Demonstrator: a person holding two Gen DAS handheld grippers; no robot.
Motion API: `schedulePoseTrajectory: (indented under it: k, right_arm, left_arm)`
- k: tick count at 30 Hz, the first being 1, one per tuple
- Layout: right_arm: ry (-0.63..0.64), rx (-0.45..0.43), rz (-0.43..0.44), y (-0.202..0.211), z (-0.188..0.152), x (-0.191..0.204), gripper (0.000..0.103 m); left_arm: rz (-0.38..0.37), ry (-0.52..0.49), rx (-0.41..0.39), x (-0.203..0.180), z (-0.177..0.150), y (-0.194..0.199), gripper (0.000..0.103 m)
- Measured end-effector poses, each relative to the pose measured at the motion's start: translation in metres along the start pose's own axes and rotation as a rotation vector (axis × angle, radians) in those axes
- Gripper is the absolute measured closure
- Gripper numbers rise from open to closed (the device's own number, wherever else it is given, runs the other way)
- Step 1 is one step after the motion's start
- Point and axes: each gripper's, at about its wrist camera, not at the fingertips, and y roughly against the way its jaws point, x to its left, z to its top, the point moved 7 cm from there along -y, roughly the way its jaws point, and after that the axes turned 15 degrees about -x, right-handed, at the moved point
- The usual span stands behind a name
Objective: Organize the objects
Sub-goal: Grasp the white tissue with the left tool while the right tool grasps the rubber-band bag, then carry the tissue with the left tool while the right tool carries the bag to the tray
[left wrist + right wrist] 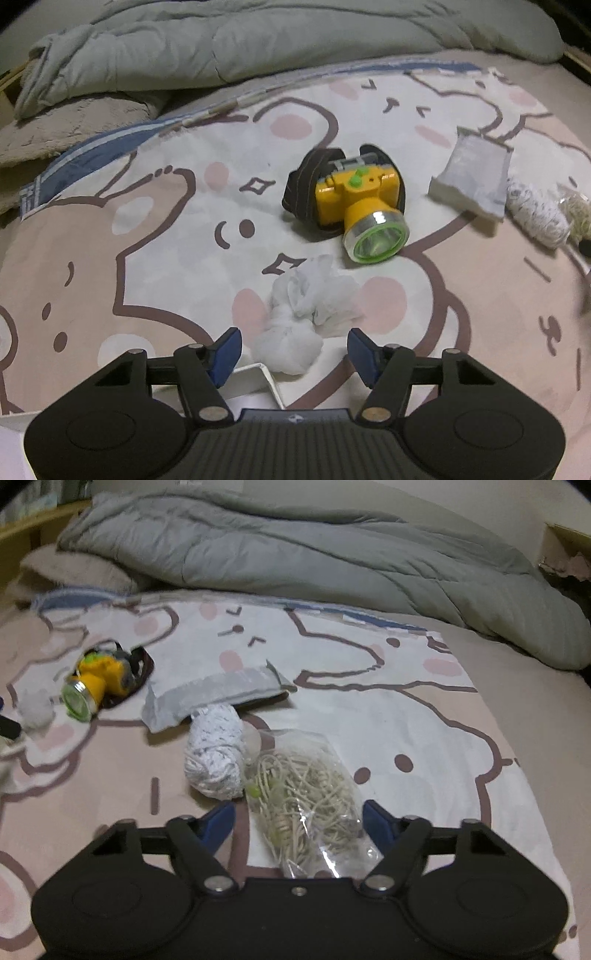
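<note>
- While both tools hover low over the bed [110, 229], the left hand-held gripper [294, 350] stands wide open with nothing between its blue pads, and a white knotted cloth bundle [303, 317] lies on the sheet just ahead of it, in line with the gap.
- Beyond the bundle sits a yellow headlamp [360, 205] on its dark strap, and farther right a flat grey packet [471, 177]; the two are well apart.
- A white box edge [258, 380] shows under the left tool, possibly where things are to go, though that cannot be told for sure.
- On the other side, the right hand-held gripper [298, 821] is also spread wide and empty, with a clear bag of string [310, 801] lying between its pads but not pinched.
- A ball of white cord [216, 757] lies touching the bag's left side.
- Judging by looks, the bundle is soft and light and will squash; the knot or the fuller lower lump seems the surest place to close on.
- The bag looks slippery and floppy, so a grip across its stuffed middle should hold better than one on the loose film edge.
- The headlamp appears hard and heavier; its square body would suit the pads better than the round lens.
</note>
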Motion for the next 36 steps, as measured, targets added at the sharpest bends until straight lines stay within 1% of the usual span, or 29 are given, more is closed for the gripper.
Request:
schedulePoseTrajectory:
  k: [4, 7, 8, 9, 10, 12, 15, 18, 20, 22, 25, 31, 36]
  right_arm:
    - [0.018, 0.027, -0.025, -0.011, -0.005, -0.001, 0.040]
    - [0.024, 0.032, -0.030, -0.012, -0.006, -0.001, 0.045]
    - [0.028, 0.034, -0.034, -0.012, -0.006, 0.000, 0.049]
    - [0.032, 0.035, -0.037, -0.011, -0.006, 0.000, 0.053]
    - [0.037, 0.036, -0.039, -0.011, -0.007, 0.000, 0.055]
    - [0.045, 0.036, -0.043, -0.009, -0.007, 0.001, 0.062]
    - [0.064, 0.033, -0.045, -0.003, -0.009, 0.004, 0.069]
    - [0.065, 0.034, -0.051, 0.005, -0.012, 0.006, 0.073]
    - [0.054, 0.036, -0.046, 0.011, -0.013, 0.006, 0.075]
    - [0.035, 0.041, -0.045, 0.018, -0.014, 0.005, 0.077]
    - [-0.002, 0.051, -0.046, 0.028, -0.016, 0.003, 0.078]
    - [-0.069, 0.058, -0.043, 0.042, -0.018, 0.000, 0.080]
    - [-0.126, 0.052, -0.043, 0.056, -0.017, -0.002, 0.080]
  left_arm:
    - [0.005, -0.018, 0.016, -0.001, -0.002, -0.008, 0.039]
    - [0.016, -0.027, 0.025, -0.003, -0.004, -0.013, 0.039]
    - [0.020, -0.031, 0.027, -0.003, -0.004, -0.014, 0.040]
    - [0.029, -0.042, 0.027, -0.004, -0.004, -0.015, 0.044]
    - [0.039, -0.051, 0.026, -0.004, -0.005, -0.016, 0.049]
    - [0.059, -0.068, 0.026, -0.003, -0.006, -0.019, 0.055]
    - [0.078, -0.063, 0.027, 0.000, -0.005, -0.022, 0.066]
    - [0.079, -0.067, 0.037, -0.004, -0.004, -0.025, 0.070]
    - [0.092, -0.098, 0.028, -0.009, -0.001, -0.027, 0.071]
    - [0.099, -0.101, 0.013, -0.013, 0.002, -0.026, 0.072]
    - [0.084, -0.063, -0.010, -0.021, 0.008, -0.018, 0.072]
    - [0.061, -0.040, -0.064, -0.041, 0.022, 0.011, 0.072]
    - [0.046, 0.017, -0.089, -0.055, 0.020, 0.041, 0.072]
